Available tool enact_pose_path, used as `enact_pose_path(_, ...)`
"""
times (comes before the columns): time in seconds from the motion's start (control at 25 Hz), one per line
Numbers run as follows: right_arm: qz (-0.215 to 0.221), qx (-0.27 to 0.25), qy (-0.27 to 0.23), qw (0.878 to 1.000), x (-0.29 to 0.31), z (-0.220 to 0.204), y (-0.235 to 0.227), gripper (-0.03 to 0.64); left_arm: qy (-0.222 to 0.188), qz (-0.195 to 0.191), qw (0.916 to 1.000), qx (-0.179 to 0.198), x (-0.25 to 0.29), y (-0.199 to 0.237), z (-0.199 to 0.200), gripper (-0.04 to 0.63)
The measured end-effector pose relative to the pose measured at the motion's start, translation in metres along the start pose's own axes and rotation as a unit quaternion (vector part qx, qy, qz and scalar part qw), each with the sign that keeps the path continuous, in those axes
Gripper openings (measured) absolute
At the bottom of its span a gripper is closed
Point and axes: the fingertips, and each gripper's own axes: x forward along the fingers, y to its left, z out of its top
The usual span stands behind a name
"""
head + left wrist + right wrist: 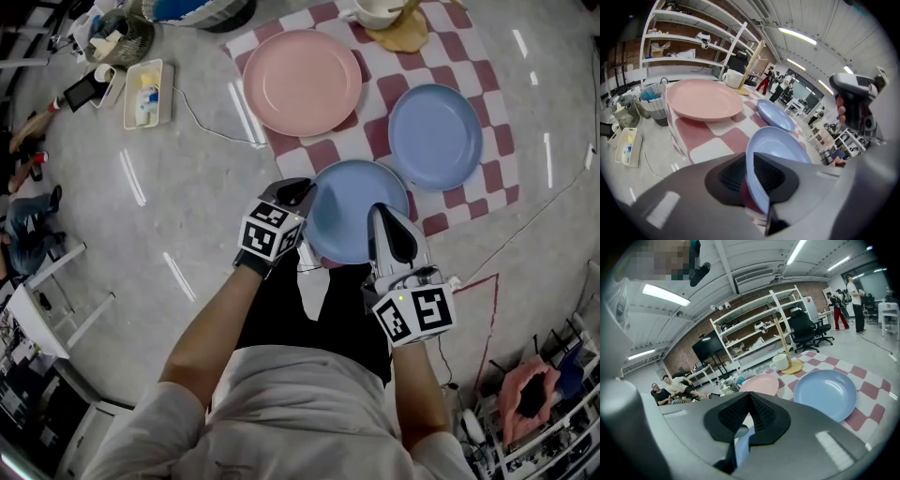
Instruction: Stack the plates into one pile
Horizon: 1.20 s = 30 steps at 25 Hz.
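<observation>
- Left gripper (298, 195) is clamped on the left rim of a round, smooth pale blue plate (352, 211). In the left gripper view the rim sits pinched between its ribbed pads (735, 176), so the plate cannot slide.
- Well off to this gripper's left, a white rectangular tray (148, 94) lies on the grey floor (141, 244), clear of any likely path.
- Ahead of the left gripper and slightly to its left, a large round pink plate (302, 82) lies flat on a red and white checked cloth (469, 56). Open cloth separates it from the held plate.
- Between the two grippers, the held blue plate overhangs the near edge of the cloth. It looks tilted, and is probably lifted clear rather than resting.
- Right gripper (382, 220) is closed on the plate's near right rim. A sliver of blue shows between its jaws in the right gripper view. Gripping two sides likely keeps the wide plate steady.
- Ahead and to the right of the right gripper, a second round blue plate (435, 136) lies flat on the cloth, near the held one but apart from it. It seems the closest landing spot, with nothing standing in the way.
- Far ahead, at the cloth's far edge, a white mug (375, 11) stands by a wooden base (405, 36), well away from all three plates.
</observation>
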Motion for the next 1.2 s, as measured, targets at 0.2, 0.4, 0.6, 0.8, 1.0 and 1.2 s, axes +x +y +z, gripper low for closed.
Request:
enact_pose_path(0.2,0.000,-0.001,0.002,1.000,0.005,0.003,-0.001,0.006,0.009,0.001,1.0000,-0.003,0.000,0.004,0.001,0.011)
enact_pose_path(0.4,0.001,0.000,0.007,1.000,0.006,0.000,-0.002,0.006,0.018,-0.003,0.9998,-0.005,0.004,0.003,-0.003,0.021)
enact_pose_path(0.6,-0.003,0.002,0.009,1.000,0.005,-0.001,-0.005,0.007,0.043,-0.007,0.9990,-0.004,0.012,0.002,-0.011,0.021)
enact_pose_path(0.8,-0.007,0.004,0.014,1.000,0.005,-0.004,-0.010,0.006,0.069,0.008,0.9975,-0.014,0.021,0.008,-0.020,0.021)
enact_pose_path(1.0,-0.012,0.006,0.015,1.000,0.005,-0.002,-0.014,0.006,0.073,0.010,0.9970,-0.023,0.022,0.011,-0.020,0.021)
enact_pose_path(1.2,-0.015,0.008,0.014,1.000,0.005,-0.001,-0.017,0.006,0.080,0.009,0.9965,-0.024,0.025,0.011,-0.020,0.021)
